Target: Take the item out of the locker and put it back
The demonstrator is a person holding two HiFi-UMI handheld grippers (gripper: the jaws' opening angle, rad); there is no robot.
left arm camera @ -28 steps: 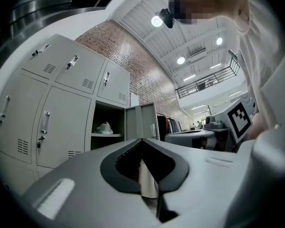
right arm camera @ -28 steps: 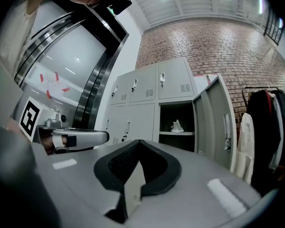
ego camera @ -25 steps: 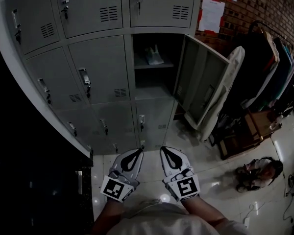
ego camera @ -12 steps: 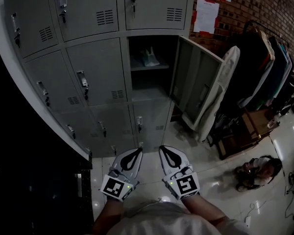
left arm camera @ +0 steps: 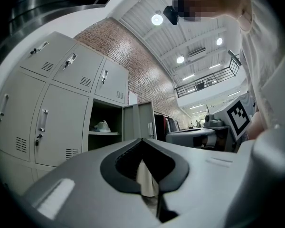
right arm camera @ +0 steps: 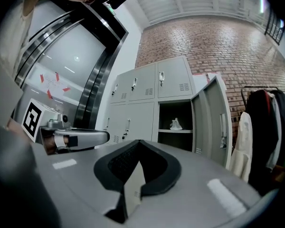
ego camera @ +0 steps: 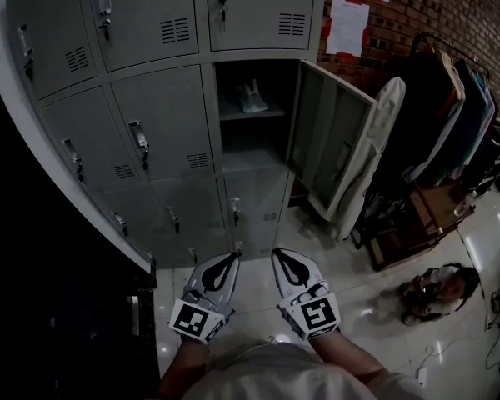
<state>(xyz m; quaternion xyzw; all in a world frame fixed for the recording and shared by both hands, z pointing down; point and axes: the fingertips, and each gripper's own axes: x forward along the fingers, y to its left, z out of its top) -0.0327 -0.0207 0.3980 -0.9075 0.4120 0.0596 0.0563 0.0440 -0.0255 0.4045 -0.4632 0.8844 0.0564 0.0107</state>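
White item [ego camera: 252,98] sits on the upper shelf of the one open compartment, near 12 o'clock in the head view. Nothing touches it, and it is too small and dim to identify.

The grey locker bank [ego camera: 150,123] fills the view from 9 to 12 o'clock, with every other door closed. The open door [ego camera: 329,132] swings out toward 2 o'clock. A rack of hanging clothes [ego camera: 450,115] stands at 3 o'clock.

Over the last second the open compartment has drifted slightly left in the head view, which looks like a small turn of the head. Both grippers have kept their place at 6 o'clock, side by side and well short of the locker. By my reading no reach is under way, and the item is either waiting to be taken out or has already been put back.

The left gripper [ego camera: 232,258] has its jaws together. In its own view the tips [left arm camera: 142,142] meet with nothing between them, and the item [left arm camera: 102,126] shows far off at 10 o'clock. The right gripper [ego camera: 280,255] is likewise closed and empty [right arm camera: 138,144], with the item [right arm camera: 175,124] ahead at 1 o'clock.
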